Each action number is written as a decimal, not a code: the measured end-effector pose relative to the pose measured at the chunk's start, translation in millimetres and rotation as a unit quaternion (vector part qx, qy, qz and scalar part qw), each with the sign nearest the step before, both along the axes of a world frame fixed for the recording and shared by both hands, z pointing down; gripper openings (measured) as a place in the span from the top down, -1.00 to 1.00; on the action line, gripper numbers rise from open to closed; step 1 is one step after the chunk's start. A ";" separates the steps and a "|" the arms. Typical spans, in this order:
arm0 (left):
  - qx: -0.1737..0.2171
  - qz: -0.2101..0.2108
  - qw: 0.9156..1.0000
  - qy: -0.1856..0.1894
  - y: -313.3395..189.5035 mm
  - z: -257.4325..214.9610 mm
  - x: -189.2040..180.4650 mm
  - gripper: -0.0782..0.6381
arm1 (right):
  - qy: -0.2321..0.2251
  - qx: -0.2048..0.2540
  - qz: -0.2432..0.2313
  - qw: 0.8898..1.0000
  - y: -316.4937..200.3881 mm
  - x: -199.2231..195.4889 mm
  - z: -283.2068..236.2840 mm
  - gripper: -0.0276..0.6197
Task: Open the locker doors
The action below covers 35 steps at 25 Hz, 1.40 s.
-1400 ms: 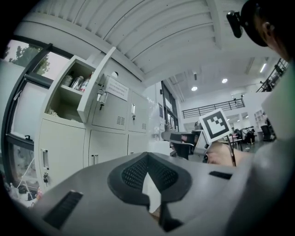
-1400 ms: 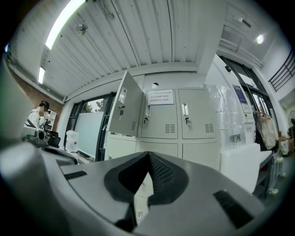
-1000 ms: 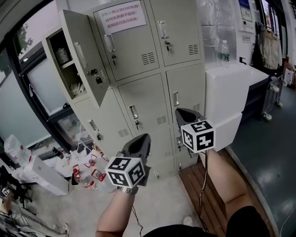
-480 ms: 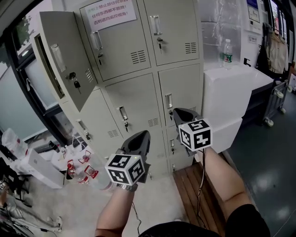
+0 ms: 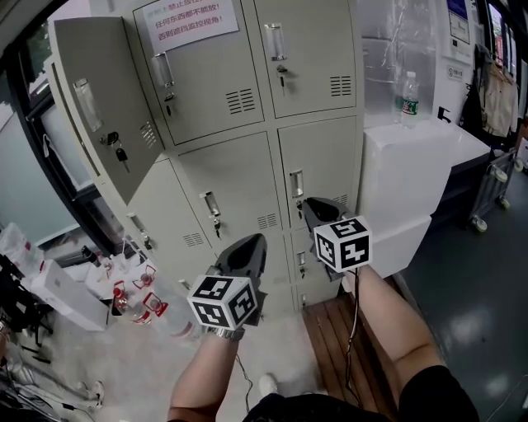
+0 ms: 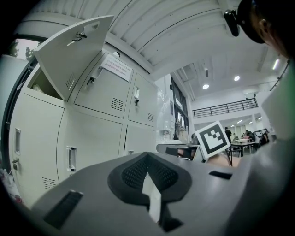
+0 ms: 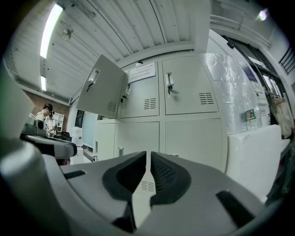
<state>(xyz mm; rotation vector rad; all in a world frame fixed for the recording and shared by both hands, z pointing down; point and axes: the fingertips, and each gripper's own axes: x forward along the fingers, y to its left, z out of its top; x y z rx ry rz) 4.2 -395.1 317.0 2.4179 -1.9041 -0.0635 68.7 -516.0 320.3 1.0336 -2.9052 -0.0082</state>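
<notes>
A beige locker bank [image 5: 239,177] fills the head view. Its top left door [image 5: 95,99] hangs open with keys [image 5: 116,149] in the lock; the other doors are closed. My right gripper [image 5: 312,204] points level at the middle right door [image 5: 322,161], just below its handle [image 5: 296,183] and short of it. Its jaws have just been opening: a thin slit shows between the pads [image 7: 148,156], with nothing in it. My left gripper [image 5: 250,246] is held lower, facing the bottom row, its jaws shut [image 6: 147,156] and empty.
A white cabinet [image 5: 412,173] with a water bottle [image 5: 407,95] on top stands right of the lockers. A wooden pallet [image 5: 334,330] lies on the floor below. Bottles and clutter [image 5: 140,305] lie at the lower left. A paper notice [image 5: 188,18] is stuck on a top door.
Both grippers have drifted along the locker front. The lockers have slid left in the head view, and the right gripper sits lower and further left.
</notes>
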 end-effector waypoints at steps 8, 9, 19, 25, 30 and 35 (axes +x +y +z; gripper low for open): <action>-0.006 0.014 1.000 -0.001 -38.9 16.9 -6.4 0.79 | 0.012 -0.017 0.003 1.000 -31.3 -11.5 24.5 0.69; -0.006 0.016 1.000 -0.002 -43.9 19.4 -7.4 0.79 | 0.013 -0.018 0.004 1.000 -35.4 -13.0 27.1 0.68; -0.016 0.040 0.999 -0.004 -91.7 41.2 -25.9 0.79 | 0.020 -0.034 0.013 0.999 -80.2 -36.9 52.8 0.63; -0.021 0.054 0.998 -0.006 -115.6 53.2 -33.8 0.79 | 0.024 -0.042 0.016 0.999 -105.6 -52.3 68.2 0.51; -0.027 0.065 0.997 -0.011 -135.0 67.5 -39.4 0.79 | 0.026 -0.053 0.027 0.998 -132.2 -64.0 82.9 0.44; -0.034 0.076 0.996 -0.010 -154.6 81.2 -48.1 0.79 | 0.025 -0.061 0.039 0.997 -156.6 -74.0 97.2 0.39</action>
